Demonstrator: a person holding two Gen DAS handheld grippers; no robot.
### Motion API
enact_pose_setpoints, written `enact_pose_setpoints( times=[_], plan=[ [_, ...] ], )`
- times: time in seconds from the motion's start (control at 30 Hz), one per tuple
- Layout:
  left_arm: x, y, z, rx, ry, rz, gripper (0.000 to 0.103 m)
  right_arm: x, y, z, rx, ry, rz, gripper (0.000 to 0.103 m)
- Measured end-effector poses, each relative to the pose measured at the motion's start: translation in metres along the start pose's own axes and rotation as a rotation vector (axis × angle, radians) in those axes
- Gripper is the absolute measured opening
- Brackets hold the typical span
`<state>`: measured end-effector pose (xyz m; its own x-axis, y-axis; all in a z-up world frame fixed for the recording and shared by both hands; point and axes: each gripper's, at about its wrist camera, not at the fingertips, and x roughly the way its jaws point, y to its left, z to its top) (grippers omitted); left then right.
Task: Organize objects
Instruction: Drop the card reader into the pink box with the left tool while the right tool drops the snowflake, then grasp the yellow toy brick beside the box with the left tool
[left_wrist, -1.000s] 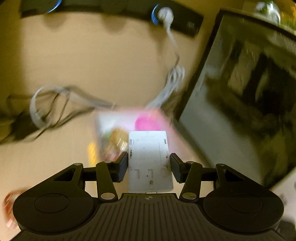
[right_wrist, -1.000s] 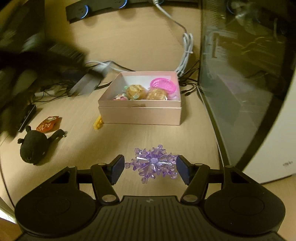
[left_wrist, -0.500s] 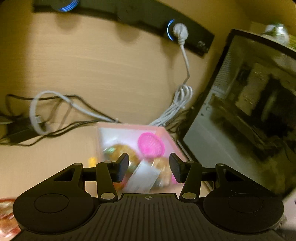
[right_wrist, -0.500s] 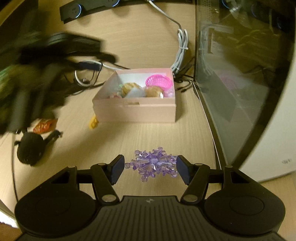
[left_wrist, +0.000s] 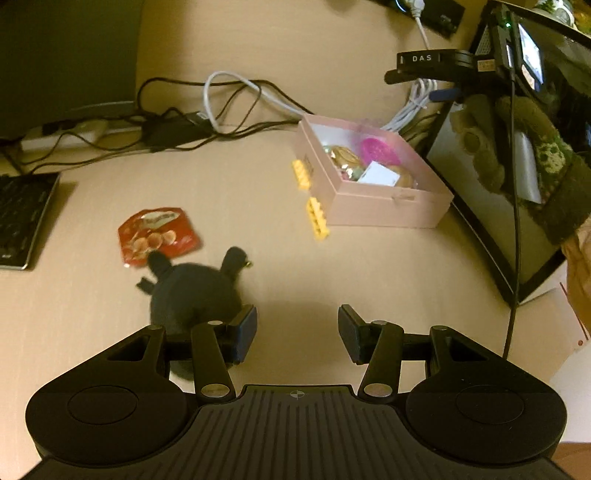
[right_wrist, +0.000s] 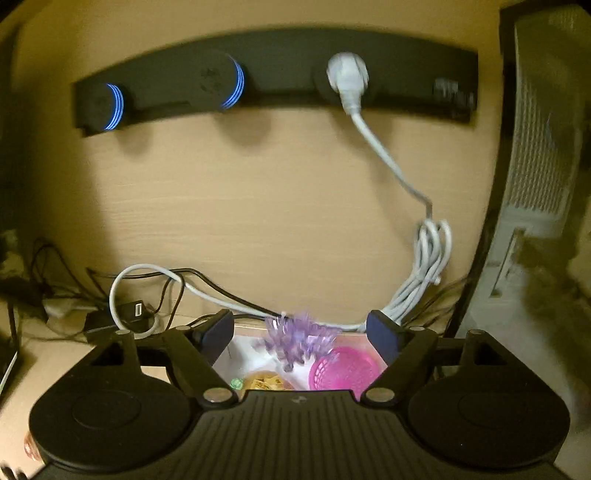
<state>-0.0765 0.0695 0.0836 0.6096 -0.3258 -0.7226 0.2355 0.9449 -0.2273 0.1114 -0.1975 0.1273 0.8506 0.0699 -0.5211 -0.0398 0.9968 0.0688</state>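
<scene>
Presently catalogued, bench contents at this moment:

Right tool (right_wrist: 301, 332): jaws opening above the box; the snowflake sits between them with daylight on both sides, neither pad pressing it.
Purple snowflake ornament (right_wrist: 301, 338): blurred, over the far part of the box, apparently dropping in. Judged light, rigid, brittle at its thin faceted spikes; best held across the hub or two opposite arms, never by one tip.
Pink box (left_wrist: 373, 214): open-topped, on the bench beside the dark glass-sided computer case (left_wrist: 509, 177). Holds a pink basket (right_wrist: 341, 369), gold-wrapped items and a white card.
Left tool (left_wrist: 297, 332): jaws moderately apart, nothing between them, low over bare bench.
Black plush toy (left_wrist: 194, 291): lying on the bench just at the left finger of the left tool, partly hidden behind it. Judged soft, light, compressible, not slippery; a squeeze across the round body should hold better than an ear or limb.
Red snack packet (left_wrist: 157, 234): flat on the bench, touching or just behind the plush. Judged thin, crinkly, slick; take by an edge.
Yellow toy bricks (left_wrist: 317, 216): two pieces against the box's near left wall. Judged small, hard, light; grip across the short sides.
Cables (left_wrist: 229, 110): tangled behind the box, not part of the sorting.
</scene>
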Motion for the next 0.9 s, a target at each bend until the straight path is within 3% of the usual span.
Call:
enact_pose_setpoints(
  times=[0.23, 0.4, 0.53, 0.73, 0.9],
  plan=[
    [0.022, -0.006, 0.028, -0.009, -0.053, -0.048, 0.053, -0.040, 0.001, -0.068, -0.018, 0.080, 0.029, 0.082],
    [0.086, -0.025, 0.062, 0.024, -0.047, -0.034, 0.052, -0.077, 0.001, -0.122, -0.064, 0.154, 0.008, 0.084],
    [0.136, -0.043, 0.079, 0.103, 0.009, -0.002, 0.051, -0.097, -0.007, -0.153, -0.075, 0.197, -0.029, 0.084],
    [0.173, -0.046, 0.087, 0.159, 0.064, 0.044, 0.044, -0.116, -0.028, -0.167, -0.012, 0.216, -0.085, 0.085],
    [0.172, -0.040, 0.081, 0.189, 0.094, 0.074, 0.027, -0.129, -0.044, -0.172, 0.033, 0.209, -0.125, 0.086]
  ],
)
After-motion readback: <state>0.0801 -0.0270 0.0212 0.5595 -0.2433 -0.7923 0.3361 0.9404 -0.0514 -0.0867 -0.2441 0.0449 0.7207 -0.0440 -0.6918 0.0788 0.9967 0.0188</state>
